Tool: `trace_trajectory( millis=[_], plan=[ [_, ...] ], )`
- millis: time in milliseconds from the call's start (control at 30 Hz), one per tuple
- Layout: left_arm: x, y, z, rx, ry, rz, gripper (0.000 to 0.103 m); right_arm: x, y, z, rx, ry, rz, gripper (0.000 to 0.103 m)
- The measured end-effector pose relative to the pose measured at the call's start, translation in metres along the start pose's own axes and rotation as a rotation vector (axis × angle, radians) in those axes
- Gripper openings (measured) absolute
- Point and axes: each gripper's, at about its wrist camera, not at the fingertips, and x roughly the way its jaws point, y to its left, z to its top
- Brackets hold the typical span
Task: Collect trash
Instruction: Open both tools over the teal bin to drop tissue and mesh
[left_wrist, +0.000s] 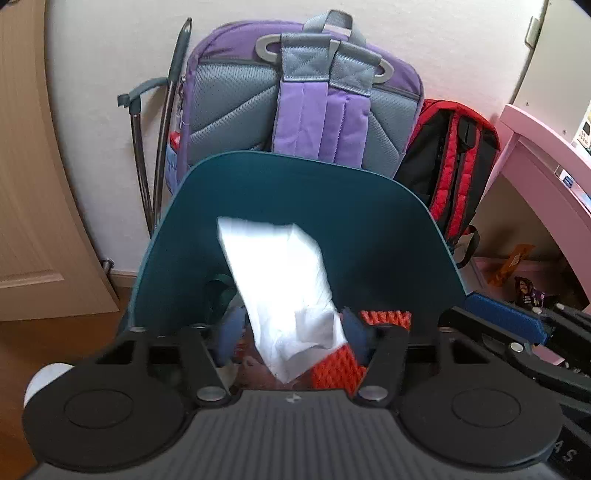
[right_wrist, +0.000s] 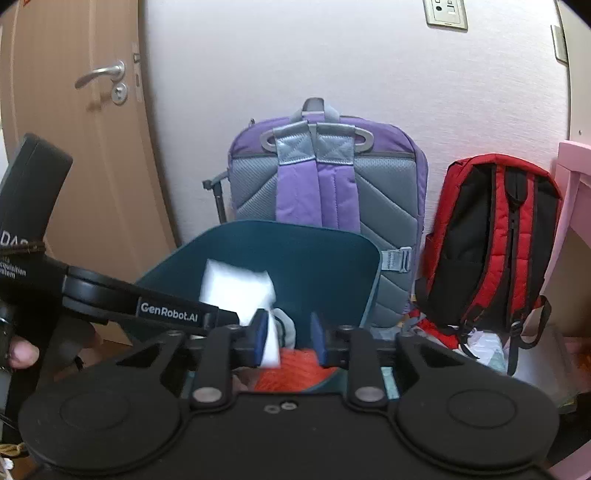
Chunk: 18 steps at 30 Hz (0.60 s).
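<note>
Two handheld grippers hover over a teal bin (left_wrist: 258, 206) at frame centre. The left gripper (left_wrist: 291, 332), jaws spread apart, frames a blurred white tissue (left_wrist: 273, 273) with a gap either side, above orange netting (left_wrist: 332, 365) inside the bin. The right gripper (right_wrist: 288, 338) is also apart, holding nothing. A purple backpack (right_wrist: 325, 173) and red backpack (right_wrist: 487, 236) lean on the wall behind.

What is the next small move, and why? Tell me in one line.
Probably open the left gripper fully so the white paper drops: it sits between its jaws over the teal bin, above orange netting.
</note>
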Motion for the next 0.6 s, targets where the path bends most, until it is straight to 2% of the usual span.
trace_trajectory(
  millis=[167, 233, 367, 433, 600],
  plan=[
    [-0.025, 0.000, -0.006, 0.008, -0.039, -0.024, 0.069, -0.023, 0.000, 0.000, 0.028, -0.039, 0.034, 0.036],
    [-0.036, 0.001, -0.010, 0.008, -0.051, -0.021, 0.075, -0.032, 0.001, 0.000, 0.033, -0.046, 0.040, 0.038],
    [-0.063, 0.005, -0.020, 0.015, -0.074, -0.025, 0.076, -0.053, 0.007, -0.003, 0.014, -0.074, 0.050, 0.046],
    [-0.076, 0.008, -0.027, 0.026, -0.089, -0.022, 0.083, -0.065, 0.011, -0.005, 0.005, -0.095, 0.063, 0.048],
    [-0.105, 0.022, -0.050, 0.031, -0.113, -0.049, 0.086, -0.089, 0.022, -0.016, -0.017, -0.139, 0.123, 0.050]
  ],
)
